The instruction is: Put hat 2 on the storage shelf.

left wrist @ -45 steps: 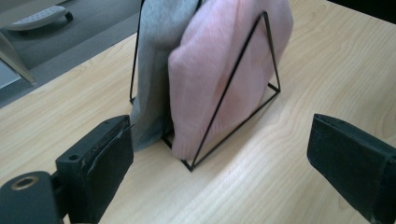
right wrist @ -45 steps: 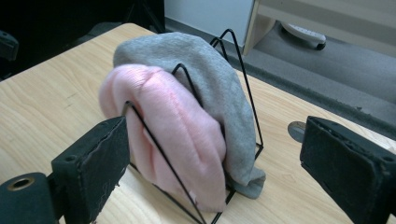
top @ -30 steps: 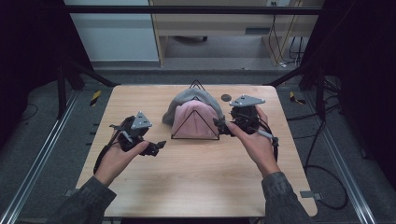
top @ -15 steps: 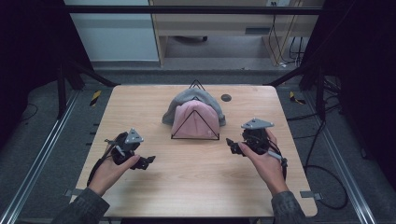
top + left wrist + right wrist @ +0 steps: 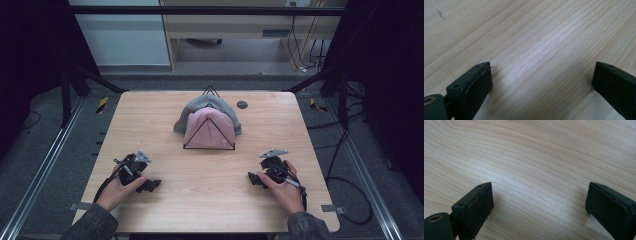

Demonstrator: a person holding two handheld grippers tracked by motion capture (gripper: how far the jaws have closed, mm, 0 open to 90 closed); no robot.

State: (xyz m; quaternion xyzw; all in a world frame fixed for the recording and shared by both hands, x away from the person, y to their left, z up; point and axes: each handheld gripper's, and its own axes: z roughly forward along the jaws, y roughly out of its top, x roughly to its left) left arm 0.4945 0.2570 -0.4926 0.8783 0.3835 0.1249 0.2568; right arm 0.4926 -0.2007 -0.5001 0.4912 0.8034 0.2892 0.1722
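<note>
A pale wooden table [image 5: 210,175] stands on a dark carpeted floor with a white cabinet and a desk behind it. On it a pink and grey knitted hat [image 5: 209,125] is draped over a thin black wire triangular stand [image 5: 208,137], which sits ahead of both grippers and roughly midway between them, well apart from each. A small dark round disc [image 5: 242,104] lies beyond the hat, toward the right gripper's side. The left gripper [image 5: 150,185] rests low over the near left part of the table, jaws spread wide with bare wood between them, as the left gripper view confirms [image 5: 541,82]. The right gripper [image 5: 254,179] sits likewise at the near right, its jaws standing wide apart over bare grain [image 5: 539,202]; they have just been widening a little, with nothing between them. If the hat is the next thing to be reached, the chief risk is judged to be the light wire stand: a jaw snagging a rod, or a pull on one side of the knit, could tip or drag the frame across the smooth top. Whether the jaw tips touch the wood is hard to say from above. The hat's far side and the stand's rear legs are hidden by the fabric, and the person's forearms are cut off at the bottom edge.
</note>
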